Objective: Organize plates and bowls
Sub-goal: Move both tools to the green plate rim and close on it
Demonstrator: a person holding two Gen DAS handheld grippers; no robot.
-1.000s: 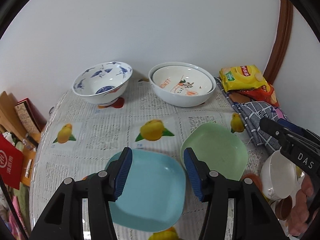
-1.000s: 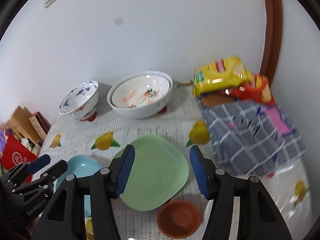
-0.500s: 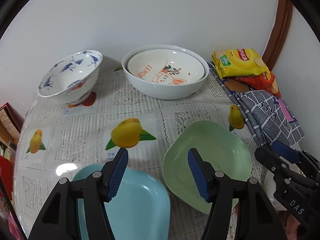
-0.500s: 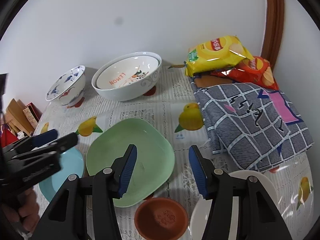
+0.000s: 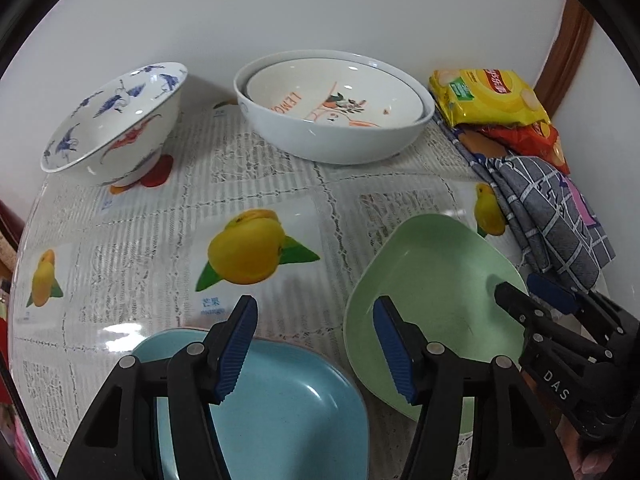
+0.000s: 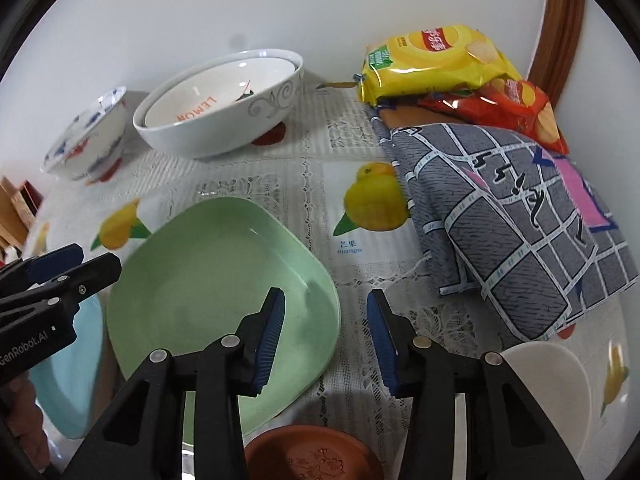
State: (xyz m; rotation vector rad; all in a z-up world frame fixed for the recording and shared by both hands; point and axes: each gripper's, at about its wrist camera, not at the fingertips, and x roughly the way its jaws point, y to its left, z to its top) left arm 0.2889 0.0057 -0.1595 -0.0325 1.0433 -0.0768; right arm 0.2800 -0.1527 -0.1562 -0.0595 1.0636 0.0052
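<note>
I count two square plates low in frame, green plate (image 6: 216, 280) and blue plate (image 5: 280, 404), three bowls upper left, two nested. My left claw (image 5: 316, 344) gapes empty; right claw (image 6: 324, 336) is closing astride the green rim.

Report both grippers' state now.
Left gripper: open, empty, over the blue plate.
Right gripper: jaws closing, astride the green plate rim, no grip yet.

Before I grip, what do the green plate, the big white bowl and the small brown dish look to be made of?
Green plate: probably matte plastic or melamine; flat even colour, soft sheen, faint scuffs.
White bowl: glazed ceramic by the look; hard bright highlights, printed grey scrolls on the wall.
Brown dish: likely unglazed terracotta; dull reddish surface with a pressed floral pattern, though plastic can't be ruled out.
</note>
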